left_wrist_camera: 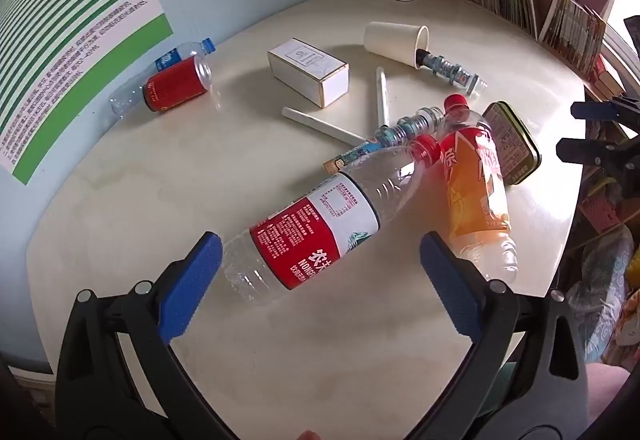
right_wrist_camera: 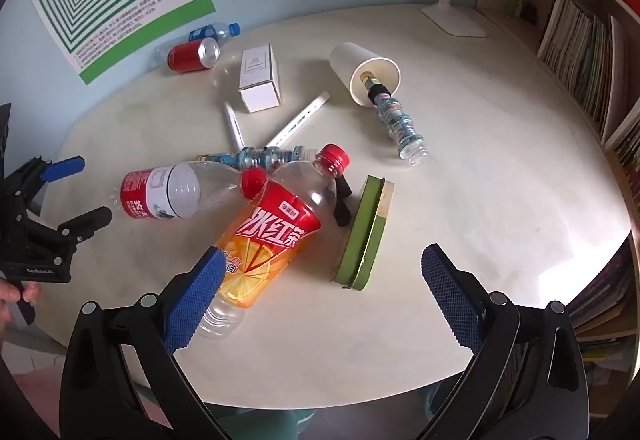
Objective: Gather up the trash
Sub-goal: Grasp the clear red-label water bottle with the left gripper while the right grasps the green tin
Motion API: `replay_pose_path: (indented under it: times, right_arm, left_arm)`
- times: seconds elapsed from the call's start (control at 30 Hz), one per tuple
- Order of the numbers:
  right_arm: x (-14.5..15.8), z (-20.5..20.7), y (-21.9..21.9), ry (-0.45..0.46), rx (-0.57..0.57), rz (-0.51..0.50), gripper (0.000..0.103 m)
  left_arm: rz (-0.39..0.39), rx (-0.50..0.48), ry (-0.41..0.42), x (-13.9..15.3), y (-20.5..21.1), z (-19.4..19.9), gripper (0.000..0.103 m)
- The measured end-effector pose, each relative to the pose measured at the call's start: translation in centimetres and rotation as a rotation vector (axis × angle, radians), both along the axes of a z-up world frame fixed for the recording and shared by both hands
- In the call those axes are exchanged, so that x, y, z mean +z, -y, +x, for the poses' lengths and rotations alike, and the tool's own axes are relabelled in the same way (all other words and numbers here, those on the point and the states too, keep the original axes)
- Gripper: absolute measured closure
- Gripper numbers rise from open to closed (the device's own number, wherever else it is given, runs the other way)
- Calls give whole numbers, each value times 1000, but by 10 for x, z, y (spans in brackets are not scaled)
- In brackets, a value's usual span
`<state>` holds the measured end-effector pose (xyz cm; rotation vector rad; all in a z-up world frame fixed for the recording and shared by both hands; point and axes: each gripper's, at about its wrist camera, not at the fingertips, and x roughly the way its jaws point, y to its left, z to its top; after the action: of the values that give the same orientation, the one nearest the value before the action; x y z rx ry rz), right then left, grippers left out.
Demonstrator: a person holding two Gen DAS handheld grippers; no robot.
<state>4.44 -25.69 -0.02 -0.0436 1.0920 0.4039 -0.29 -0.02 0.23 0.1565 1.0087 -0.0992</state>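
**Both grippers spread wide over the littered table, nothing held**

Left gripper (left_wrist_camera: 320, 260): blue-padded jaws at full spread, angled down at the round cream table (left_wrist_camera: 160, 200). The clear plastic water bottle with the red-and-white label and red cap (left_wrist_camera: 316, 228) lies on its side on the table, its base end showing between the pads. Neither pad presses on it; whether the left pad brushes the base I cannot tell.

Right gripper (right_wrist_camera: 322, 280): jaws equally wide, empty. In its own view the left pad overlaps the lower end of the orange-labelled iced-tea bottle with the red cap (right_wrist_camera: 272, 236); contact is not clear. The right pad stands over bare table.

Places, taken from the water bottle:
- Iced-tea bottle lies just beside it, the caps nearly meeting.
- Flat green metal tin (right_wrist_camera: 366, 228) sits beyond the tea bottle, propped on its edge.
- Crushed, twisted clear bottle (right_wrist_camera: 268, 156) lies behind the two caps.
- Two white pens (right_wrist_camera: 298, 118) lie farther back, then the small white cardboard box (right_wrist_camera: 260, 80).
- White paper cup on its side (right_wrist_camera: 366, 72), a second crushed bottle (right_wrist_camera: 400, 128) sticking out of its mouth, lies well apart at the back right.
- Red drinks can (right_wrist_camera: 192, 56) and the clear blue-capped bottle (right_wrist_camera: 214, 30) lie well apart by the wall.
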Motion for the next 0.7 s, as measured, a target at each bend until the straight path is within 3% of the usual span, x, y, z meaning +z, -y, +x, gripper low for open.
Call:
replay_pose_path:
  times: [0.23,0.3,0.7]
  right_arm:
    - [-4,11,5,-39,14,14,6]
    - [-12,13,3,-28,21,-12,6]
    - [-34,28,-3,-85,77,-46,6]
  left_arm:
    - [54,-6,30,-14,21,-31,6]
    - [52,-78,-30,-30,24,-5,6]
    - [98,-279,-109,-51,25,32,6]
